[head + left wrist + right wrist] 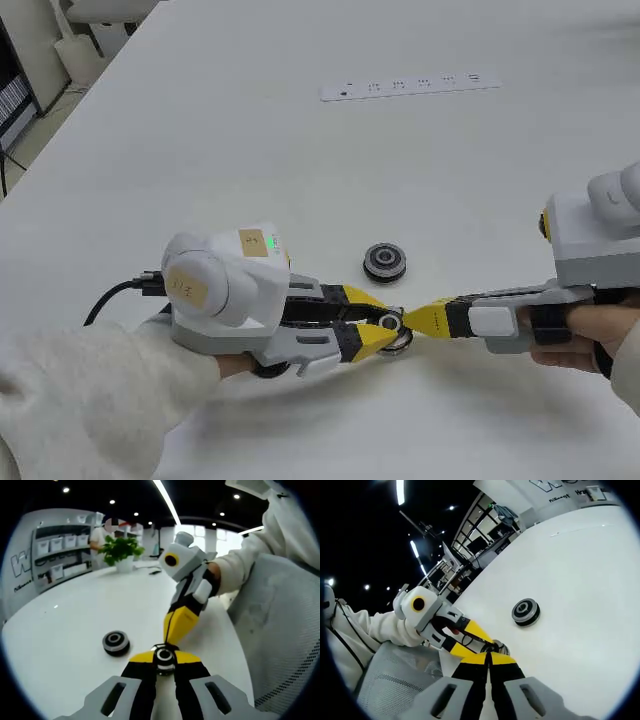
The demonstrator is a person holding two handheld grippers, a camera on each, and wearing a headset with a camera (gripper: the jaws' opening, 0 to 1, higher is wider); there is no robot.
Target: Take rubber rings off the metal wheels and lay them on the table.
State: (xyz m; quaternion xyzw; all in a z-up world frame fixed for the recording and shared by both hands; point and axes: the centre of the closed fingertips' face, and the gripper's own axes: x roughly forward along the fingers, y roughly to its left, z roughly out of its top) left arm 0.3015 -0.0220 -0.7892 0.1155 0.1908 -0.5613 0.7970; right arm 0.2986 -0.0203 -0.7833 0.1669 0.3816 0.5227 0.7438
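a matte white table point(250, 130) spreads across the head view, smooth and bare around the work. the left gripper point(389, 326), white and grey plastic with black jaws and yellow tips, reaches in from the lower left, its long axis running left to right. the right gripper point(412, 320), built the same, comes in from the right edge, so the two sets of tips meet just below the frame's centre. a flat white power strip point(410, 87) lies at the upper middle, well apart. a free wheel point(385, 262), a small round metal disc, lies flat on the table just above the tips with its hub facing up, a black rubber ring point(116, 652) around its rim. the held wheel point(164, 658), shiny metal, sits clamped between the left jaws, narrowly apart on it, its bore facing back along that gripper. the right jaws are all but closed, tips touching this wheel's rim; whether they pinch rubber there i cannot tell.
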